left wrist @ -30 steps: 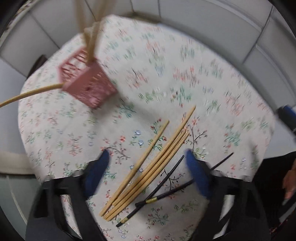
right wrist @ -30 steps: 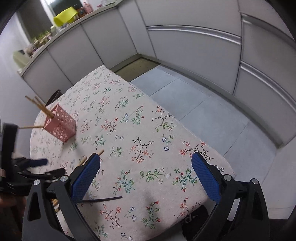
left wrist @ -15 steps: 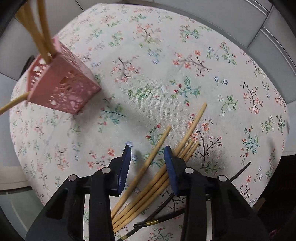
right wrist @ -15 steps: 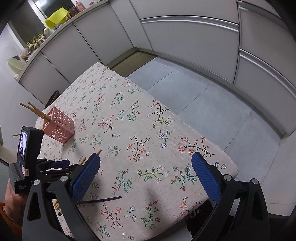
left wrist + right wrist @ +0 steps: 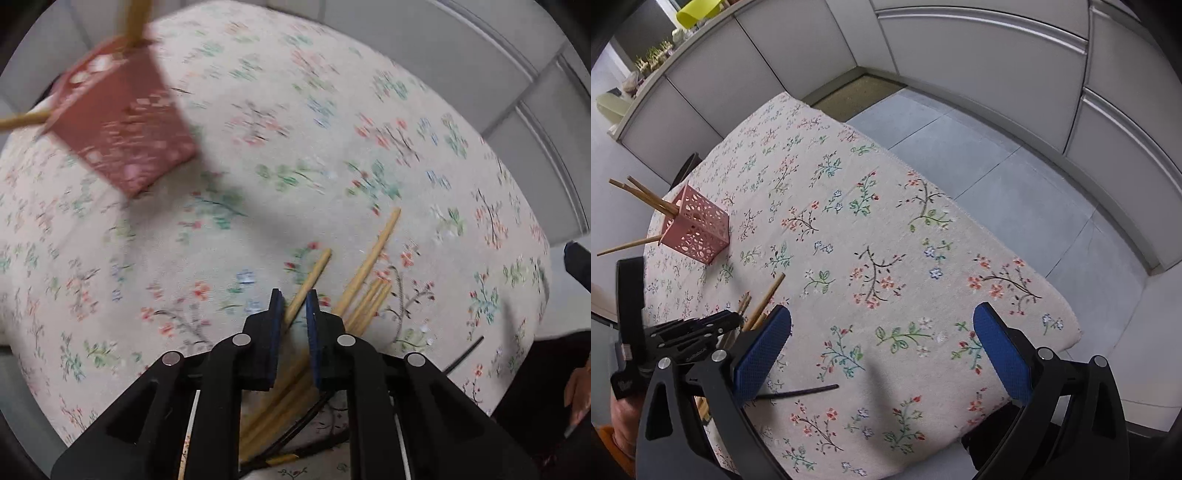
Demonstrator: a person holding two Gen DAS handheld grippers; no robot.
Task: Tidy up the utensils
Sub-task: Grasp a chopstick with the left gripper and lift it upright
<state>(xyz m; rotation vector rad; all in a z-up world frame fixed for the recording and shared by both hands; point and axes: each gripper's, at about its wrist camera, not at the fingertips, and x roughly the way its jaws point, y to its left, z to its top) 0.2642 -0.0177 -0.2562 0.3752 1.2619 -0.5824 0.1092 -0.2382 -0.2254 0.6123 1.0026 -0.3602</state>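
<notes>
My left gripper (image 5: pixel 293 301) is shut on one wooden chopstick (image 5: pixel 314 275), its tip sticking out ahead of the blue pads. Several more wooden chopsticks (image 5: pixel 369 291) lie just to its right on the floral tablecloth, with black chopsticks (image 5: pixel 463 352) beside them. The pink perforated holder (image 5: pixel 122 125) stands at upper left with wooden chopsticks in it; it also shows in the right wrist view (image 5: pixel 696 230). My right gripper (image 5: pixel 882 347) is open and empty above the table's near right part. The left gripper (image 5: pixel 698 332) shows at its left, over the chopstick pile (image 5: pixel 762 302).
A black chopstick (image 5: pixel 801 392) lies near my right gripper's left pad. The tablecloth (image 5: pixel 886 236) ends at an edge on the right, with grey floor (image 5: pixel 997 155) and cabinets beyond. A person's hand (image 5: pixel 578 391) is at the right edge.
My left gripper has closed from wide open onto one wooden chopstick and moved closer to the pile. The right gripper has stayed open, drifting slightly.
</notes>
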